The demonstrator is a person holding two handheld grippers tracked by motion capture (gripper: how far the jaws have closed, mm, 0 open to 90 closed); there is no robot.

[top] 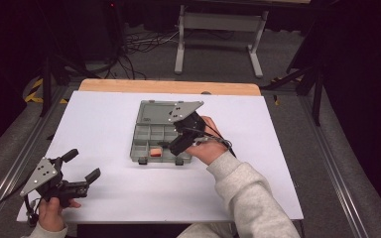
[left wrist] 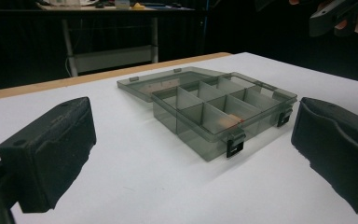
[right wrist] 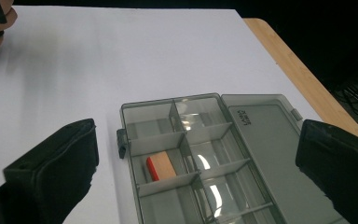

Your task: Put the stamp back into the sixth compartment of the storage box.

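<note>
A smoky grey compartment box lies open mid-table, its lid flat behind it. An orange-red block sits in a front compartment. My right gripper hovers over the box's front right part. In the right gripper view its jaws stand wide open with nothing held, above the box and the block. My left gripper rests at the table's near left, open and with nothing in it. The left gripper view looks toward the box, where the block shows through its wall.
The white table top has bare room left of and in front of the box. A wooden edge runs along the back. Two black latches hang on the box's front. A white-legged frame and cables lie on the floor beyond.
</note>
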